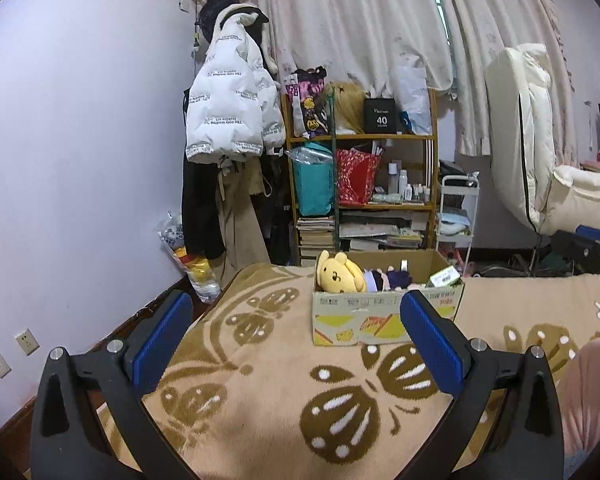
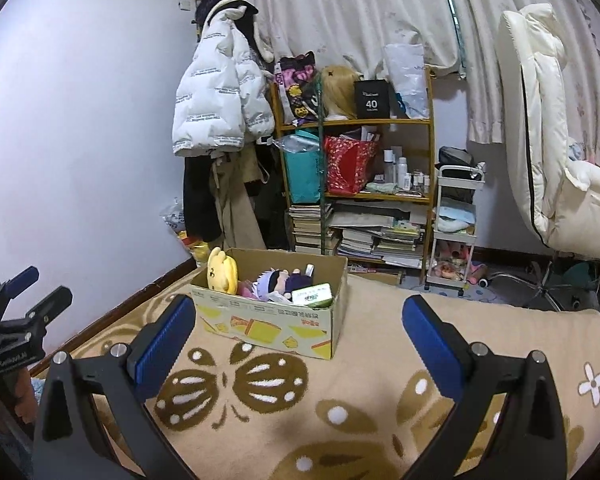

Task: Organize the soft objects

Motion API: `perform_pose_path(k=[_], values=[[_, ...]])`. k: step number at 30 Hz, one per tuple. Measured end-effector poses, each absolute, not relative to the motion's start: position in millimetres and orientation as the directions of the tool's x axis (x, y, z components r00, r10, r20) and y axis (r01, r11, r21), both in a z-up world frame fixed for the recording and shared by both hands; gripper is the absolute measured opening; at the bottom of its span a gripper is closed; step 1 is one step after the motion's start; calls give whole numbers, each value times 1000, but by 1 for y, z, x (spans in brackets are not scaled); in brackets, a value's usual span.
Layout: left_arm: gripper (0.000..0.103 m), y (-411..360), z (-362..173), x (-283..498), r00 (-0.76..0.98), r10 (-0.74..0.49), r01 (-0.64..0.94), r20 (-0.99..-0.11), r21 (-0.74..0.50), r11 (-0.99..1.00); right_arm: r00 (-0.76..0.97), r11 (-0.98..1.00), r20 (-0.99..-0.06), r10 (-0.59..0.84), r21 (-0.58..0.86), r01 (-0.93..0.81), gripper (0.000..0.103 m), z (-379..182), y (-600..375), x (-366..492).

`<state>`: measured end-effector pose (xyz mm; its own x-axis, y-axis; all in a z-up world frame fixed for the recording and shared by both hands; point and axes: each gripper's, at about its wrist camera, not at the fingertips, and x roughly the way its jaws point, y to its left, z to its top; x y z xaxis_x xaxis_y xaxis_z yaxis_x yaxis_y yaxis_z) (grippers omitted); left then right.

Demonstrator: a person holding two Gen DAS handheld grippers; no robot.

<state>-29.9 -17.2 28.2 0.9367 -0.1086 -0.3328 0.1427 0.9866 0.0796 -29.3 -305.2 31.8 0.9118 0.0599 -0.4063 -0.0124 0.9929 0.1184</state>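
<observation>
Soft toys, a yellow plush (image 1: pixel 339 273) among them, sat inside the cardboard box (image 2: pixel 268 322) on the patterned blanket (image 1: pixel 268 392). Short of the box, the left gripper (image 1: pixel 296 344) and right gripper (image 2: pixel 300 344) hovered wide open, holding nothing.

Yellow plush (image 1: pixel 337 274); tan blanket (image 1: pixel 268 360), brown butterflies.

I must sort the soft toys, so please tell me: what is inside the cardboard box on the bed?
Inside the cardboard box: a yellow plush, a dark-haired plush doll and a green-and-white packet. Anything beneath them is hidden by the toys and the box wall.
</observation>
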Motion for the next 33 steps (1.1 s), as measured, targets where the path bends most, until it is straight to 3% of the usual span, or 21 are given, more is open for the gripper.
perform_pose_path(k=[33], values=[[103, -13, 20, -29, 921, -91, 133, -378, 87, 987, 907, 995, -415, 67, 91, -32, 103, 26, -300, -27]])
